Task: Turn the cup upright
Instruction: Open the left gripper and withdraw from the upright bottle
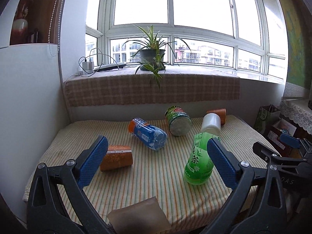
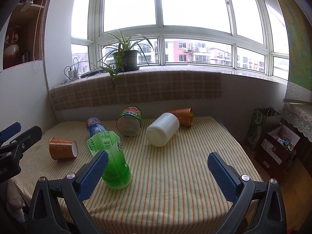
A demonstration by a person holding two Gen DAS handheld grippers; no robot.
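The left gripper [image 1: 157, 164] hovers above the striped surface [image 1: 156, 175] with its jaws wide apart and nothing between them. Its blue pads frame an orange paper cup [image 1: 117, 158] lying on its side just beside the left pad, and a green tea bottle [image 1: 200, 159] lying partly behind the right pad. The right gripper [image 2: 158, 172] is likewise held over the surface, jaws spread and empty; in its view the green bottle sits just past the left pad, while the right pad stands over bare cloth.

Farther out, a blue bottle [image 1: 148, 136] and a green-labelled can [image 1: 178, 123] lie tipped over near the middle, and a white jar [image 2: 162, 129] lies on its side to the right. Behind the jar, at the far edge, a second orange cup [image 2: 182, 116] also lies on its side, mouth facing right. A potted plant [image 1: 152, 55] stands on the window ledge beyond.
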